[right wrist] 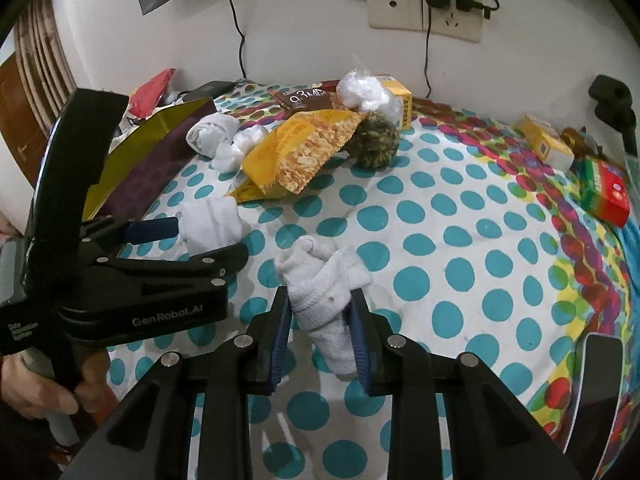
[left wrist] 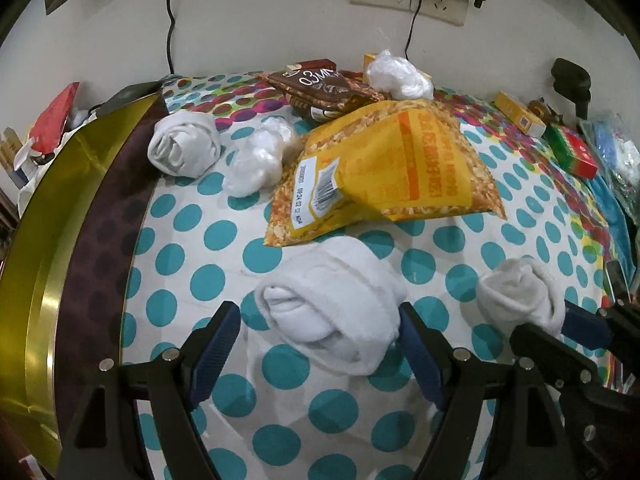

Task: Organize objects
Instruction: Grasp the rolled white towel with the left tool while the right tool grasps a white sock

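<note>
The right hand-held gripper (right wrist: 320,328) is clamped on a rolled white sock (right wrist: 326,280), probably for sorting. Beside it, the left hand-held gripper (left wrist: 320,332) straddles another sock roll (left wrist: 332,300), jaws apart.

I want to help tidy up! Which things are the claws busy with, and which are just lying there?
In the job: rolled sock pinched in the right claw; second rolled sock inside the open left claw.

Just lying about, for now: third rolled sock, yellow snack bag, brown packet, plastic wad, yarn ball, green box.
</note>
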### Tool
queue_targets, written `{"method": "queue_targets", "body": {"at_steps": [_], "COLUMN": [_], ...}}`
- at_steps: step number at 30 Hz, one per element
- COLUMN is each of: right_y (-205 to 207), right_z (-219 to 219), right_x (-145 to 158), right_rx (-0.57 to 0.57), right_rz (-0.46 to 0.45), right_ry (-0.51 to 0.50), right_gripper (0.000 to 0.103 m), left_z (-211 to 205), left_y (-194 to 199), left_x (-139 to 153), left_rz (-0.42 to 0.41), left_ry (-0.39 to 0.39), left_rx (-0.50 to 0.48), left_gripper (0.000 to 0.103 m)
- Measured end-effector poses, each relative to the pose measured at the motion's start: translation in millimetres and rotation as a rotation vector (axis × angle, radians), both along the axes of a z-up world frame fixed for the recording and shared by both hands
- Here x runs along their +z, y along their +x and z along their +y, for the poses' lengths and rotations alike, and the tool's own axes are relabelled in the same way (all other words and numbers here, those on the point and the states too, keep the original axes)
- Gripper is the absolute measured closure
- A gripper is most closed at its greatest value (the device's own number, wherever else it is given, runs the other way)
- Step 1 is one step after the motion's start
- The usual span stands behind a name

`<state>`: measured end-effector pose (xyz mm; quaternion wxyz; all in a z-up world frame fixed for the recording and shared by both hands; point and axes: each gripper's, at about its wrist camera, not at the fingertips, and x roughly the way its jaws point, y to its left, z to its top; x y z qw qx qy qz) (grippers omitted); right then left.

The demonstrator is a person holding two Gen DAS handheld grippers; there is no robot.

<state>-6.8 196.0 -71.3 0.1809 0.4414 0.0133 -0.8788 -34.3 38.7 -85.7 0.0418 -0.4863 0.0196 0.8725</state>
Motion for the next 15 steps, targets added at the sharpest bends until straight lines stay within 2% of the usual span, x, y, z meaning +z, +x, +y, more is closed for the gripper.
{"method": "queue_targets", "body": {"at_steps": [3, 4, 5, 9, 15], "right_y": [0.0, 0.1, 0.2, 0.4, 0.8], "right_z": [0.4, 0.4, 0.2, 0.2, 0.5], "right_x": [-2.7, -3.4, -3.9, -6.0, -8.6], "right_rx": [-0.006, -0.009, -0.010, -0.017, -0.032], "right_rz": [-0.002, -0.004, -0.005, -0.010, -0.012], "right_ry": [-0.010, -0.013, -0.013, -0.018, -0.024], "right_gripper": [0.077, 0.077, 0.077, 0.077, 0.077], "left_z": [-1.7, -2.0, -2.2, 0.1, -6.6], "left_y": [1.0, 2.1, 3.4, 9.0, 21.4], "left_x": [0.8, 1.5, 2.3, 3.3, 9.6], "left_rz": [0.010, 0.017, 0.021, 0.032, 0.049], "left_ry": [0.010, 0.017, 0.030, 0.015, 0.032], "left_rx": [0.001, 0.000, -0.009, -0.016, -0.018], "left_gripper": [0.025, 0.029, 0.040, 0.043, 0.043]}}
